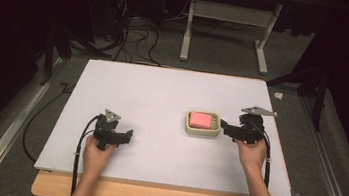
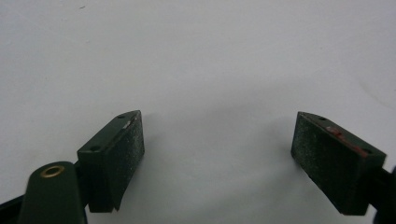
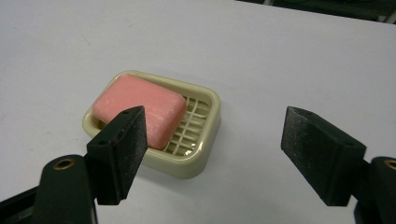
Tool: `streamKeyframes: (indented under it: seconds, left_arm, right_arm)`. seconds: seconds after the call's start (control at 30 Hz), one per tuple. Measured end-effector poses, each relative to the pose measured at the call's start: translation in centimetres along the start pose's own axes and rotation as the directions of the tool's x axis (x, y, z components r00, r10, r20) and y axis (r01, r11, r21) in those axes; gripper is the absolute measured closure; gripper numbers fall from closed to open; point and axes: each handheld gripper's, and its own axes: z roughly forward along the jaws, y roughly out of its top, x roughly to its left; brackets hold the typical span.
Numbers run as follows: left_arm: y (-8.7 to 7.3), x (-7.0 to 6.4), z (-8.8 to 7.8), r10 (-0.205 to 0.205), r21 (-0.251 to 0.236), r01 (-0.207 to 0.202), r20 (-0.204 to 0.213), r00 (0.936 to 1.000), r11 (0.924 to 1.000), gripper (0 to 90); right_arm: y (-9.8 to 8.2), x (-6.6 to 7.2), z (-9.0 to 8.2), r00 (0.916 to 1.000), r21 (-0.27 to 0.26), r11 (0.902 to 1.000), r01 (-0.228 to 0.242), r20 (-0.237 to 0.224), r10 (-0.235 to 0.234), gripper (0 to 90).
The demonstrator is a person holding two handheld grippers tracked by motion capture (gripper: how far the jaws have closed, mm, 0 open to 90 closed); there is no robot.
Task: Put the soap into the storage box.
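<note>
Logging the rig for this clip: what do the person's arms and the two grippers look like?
Forearms bare, no sleeves. Left gripper and right gripper are black, each topped by a grey three-cornered plate and trailing a black cable. Jaws are flat dark blocks with grainy pads and brass-ringed holes.

Pink soap bar in cream slatted dish on white table; floor cables beyond.

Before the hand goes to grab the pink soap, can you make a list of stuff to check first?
1. Right gripper open: ok, fingers spread wide.
2. Soap sitting in its dish: ok.
3. Right gripper lined up with soap: not ok, the dish lies off to the side of the gap.
4. Left gripper out of the way: ok, open over bare table.
5. Soap slippery or wet: cannot tell.
</note>
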Motion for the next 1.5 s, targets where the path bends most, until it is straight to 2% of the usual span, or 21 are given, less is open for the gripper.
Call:
streamKeyframes:
  seconds: [0.93,1.5]
  left_arm:
    - [0.0,0.0,0.0,0.0,0.0,0.0,0.0,1.0,1.0,17.7]
    - [0.0,0.0,0.0,0.0,0.0,0.0,0.0,1.0,1.0,17.7]
  right_arm:
    - [-1.2,-1.8,-2.0,0.999,-0.03,0.9987,-0.042,0.012,0.042,23.7]
    - [-2.7,-3.0,-3.1,0.9978,-0.037,0.9974,-0.061,0.023,0.062,23.8]
